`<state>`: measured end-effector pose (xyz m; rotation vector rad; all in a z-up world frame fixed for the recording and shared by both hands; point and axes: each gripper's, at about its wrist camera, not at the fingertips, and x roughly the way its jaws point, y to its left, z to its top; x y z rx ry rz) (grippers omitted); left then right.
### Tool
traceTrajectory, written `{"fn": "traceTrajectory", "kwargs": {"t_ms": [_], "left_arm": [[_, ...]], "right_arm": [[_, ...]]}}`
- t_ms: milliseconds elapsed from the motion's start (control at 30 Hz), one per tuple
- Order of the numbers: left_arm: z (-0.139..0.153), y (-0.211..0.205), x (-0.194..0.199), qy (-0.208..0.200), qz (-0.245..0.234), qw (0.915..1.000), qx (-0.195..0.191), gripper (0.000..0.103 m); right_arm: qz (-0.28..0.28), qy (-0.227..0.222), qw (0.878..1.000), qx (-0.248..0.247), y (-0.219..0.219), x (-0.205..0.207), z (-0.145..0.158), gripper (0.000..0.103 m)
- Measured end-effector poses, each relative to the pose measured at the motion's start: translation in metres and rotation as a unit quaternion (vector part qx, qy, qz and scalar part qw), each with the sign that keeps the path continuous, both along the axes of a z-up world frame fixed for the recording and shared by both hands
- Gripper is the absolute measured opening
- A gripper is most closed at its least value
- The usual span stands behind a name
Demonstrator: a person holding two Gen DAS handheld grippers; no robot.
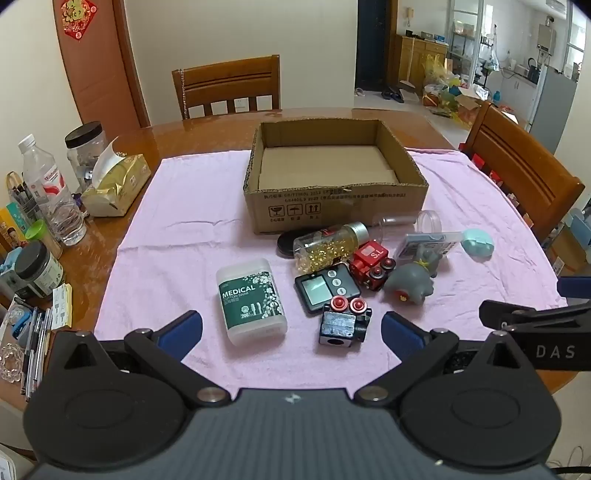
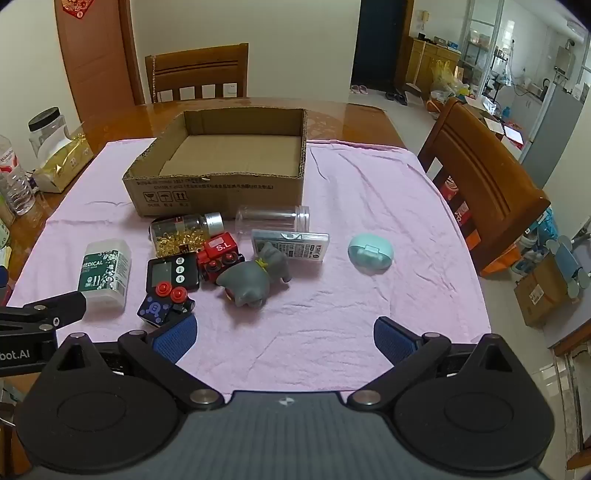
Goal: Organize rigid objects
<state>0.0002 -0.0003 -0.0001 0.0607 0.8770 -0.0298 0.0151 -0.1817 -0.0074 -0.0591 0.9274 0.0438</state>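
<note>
Round black lid (image 1: pixel 286 242) half hidden behind gold-bead bottle (image 1: pixel 328 245).

Standing around a glossy wooden table (image 1: pixel 192 133): one wooden chair (image 1: pixel 227 86) at its far edge, another chair (image 2: pixel 480 184) at its right edge. Rising behind, cream walls (image 1: pixel 207 33) and a brown wooden door (image 1: pixel 96 66) bearing a red ornament (image 1: pixel 78 16). Opening at far right onto a pale tiled floor (image 2: pixel 388 107), a dark doorway (image 2: pixel 376 40), a wooden cabinet (image 1: pixel 417 55) and daylight pouring through windows (image 2: pixel 517 44).
</note>
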Motion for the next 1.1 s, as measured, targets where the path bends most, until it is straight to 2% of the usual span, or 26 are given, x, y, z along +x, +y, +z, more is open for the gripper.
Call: {"fn": "traceTrajectory", "kwargs": {"t_ms": [233, 1100], "left_arm": [[0.000, 0.004, -0.001, 0.000, 0.004, 0.9999, -0.009, 0.102], [0.011, -0.010, -0.009, -0.001, 0.010, 0.9999, -0.003, 0.102]], "right_arm": [[0.001, 0.003, 1.000, 0.005, 0.001, -0.002, 0.003, 0.103], [0.013, -0.002, 1.000, 0.006, -0.006, -0.005, 0.007, 0.103]]}}
